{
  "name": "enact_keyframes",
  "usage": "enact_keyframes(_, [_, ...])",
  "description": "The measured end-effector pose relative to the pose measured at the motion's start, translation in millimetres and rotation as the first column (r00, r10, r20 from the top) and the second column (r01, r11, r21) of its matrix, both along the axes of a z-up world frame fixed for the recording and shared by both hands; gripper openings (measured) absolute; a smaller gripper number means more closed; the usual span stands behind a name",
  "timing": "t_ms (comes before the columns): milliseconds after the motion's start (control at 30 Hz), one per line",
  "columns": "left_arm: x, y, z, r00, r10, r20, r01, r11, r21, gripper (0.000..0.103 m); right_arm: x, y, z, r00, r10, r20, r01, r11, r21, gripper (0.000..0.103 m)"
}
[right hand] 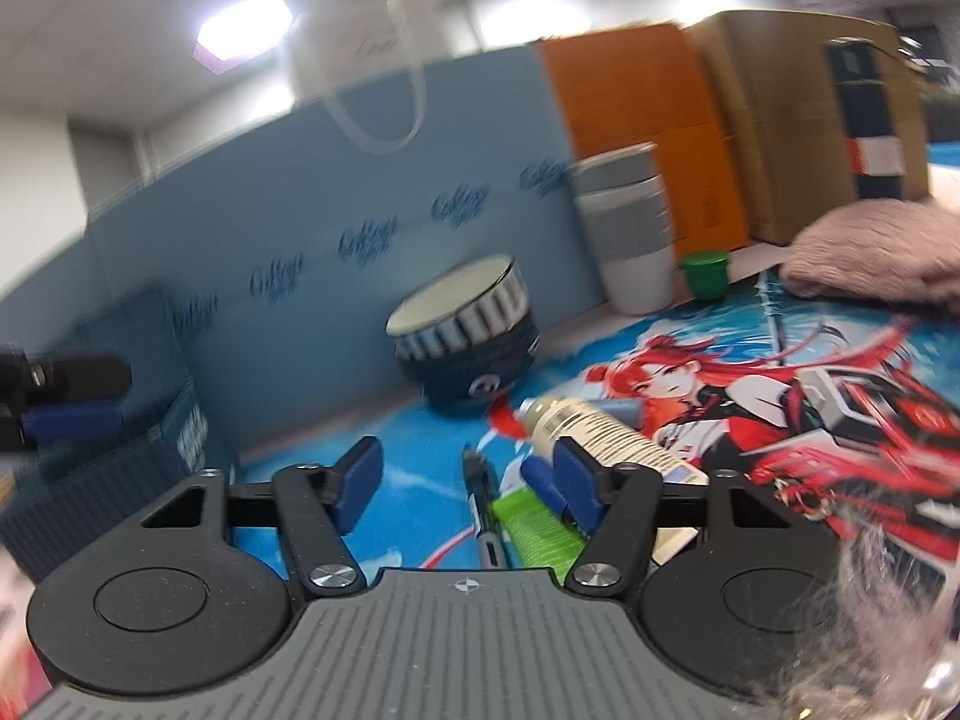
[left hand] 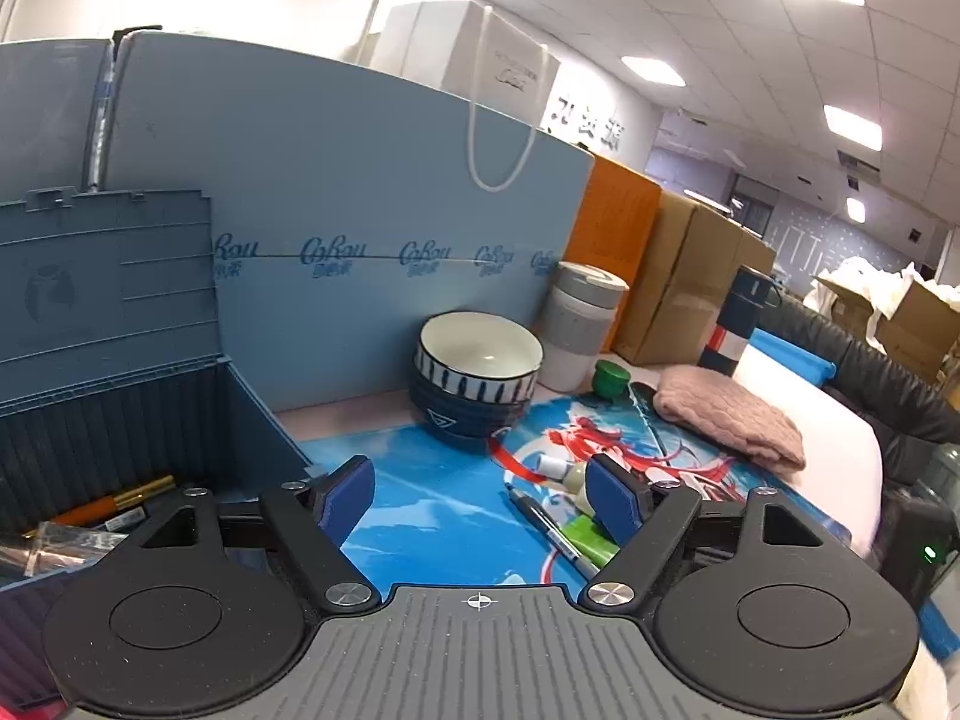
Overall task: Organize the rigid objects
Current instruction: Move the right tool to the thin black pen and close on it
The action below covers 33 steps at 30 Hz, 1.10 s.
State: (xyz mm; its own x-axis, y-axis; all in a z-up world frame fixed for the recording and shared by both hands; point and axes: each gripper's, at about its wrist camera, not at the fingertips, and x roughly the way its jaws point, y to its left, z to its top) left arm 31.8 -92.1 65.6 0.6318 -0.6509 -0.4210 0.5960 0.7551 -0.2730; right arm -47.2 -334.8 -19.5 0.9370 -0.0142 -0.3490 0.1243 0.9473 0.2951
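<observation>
My left gripper hangs open above the blue printed desk mat, with nothing between its pads. To its left stands an open blue storage box holding several pens. On the mat to its right lie a black pen, a green tube and a cream bottle. My right gripper is open low over the same pile. The black pen lies in the gap between its pads, untouched. The green tube, a blue marker and the cream bottle lie by its right finger.
Stacked blue and white bowls sit at the back by a blue partition. A white lidded cup, a green cap and a folded pink cloth lie further right. Cardboard boxes line the back right.
</observation>
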Motion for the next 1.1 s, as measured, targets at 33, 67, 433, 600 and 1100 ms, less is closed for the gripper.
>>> enact_keyframes(33, [-0.5, 0.0, -0.9, 1.000, 0.000, 0.000, 0.000, 1.000, 0.004, 0.083, 6.0, 2.6, 0.9, 0.999, 0.022, -0.024, -0.023, 0.999, -0.023, 0.055])
enact_keyframes(67, [-1.0, 0.8, -1.6, 1.000, 0.003, -0.002, -0.003, 1.000, 0.008, 0.084, 11.9, 4.8, 1.4, 0.998, 0.046, -0.049, -0.048, 0.998, -0.039, 0.053])
enact_keyframes(433, [-0.6, 15.5, -1.0, 1.000, 0.015, -0.005, -0.015, 1.000, -0.023, 0.087, 84.0, 17.8, -1.8, 0.936, 0.114, -0.332, -0.181, 0.967, -0.179, 0.042])
enact_keyframes(600, [-1.1, 23.6, 3.5, 1.000, 0.022, 0.000, -0.022, 0.999, -0.049, 0.087, 105.2, 17.9, -2.9, 0.898, 0.109, -0.426, -0.213, 0.955, -0.206, 0.036])
enact_keyframes(1100, [-3.2, 29.6, 7.0, 1.000, 0.026, 0.008, -0.026, 0.997, -0.070, 0.088, 131.3, 3.7, -5.7, 0.848, 0.165, -0.504, -0.275, 0.949, -0.151, 0.017])
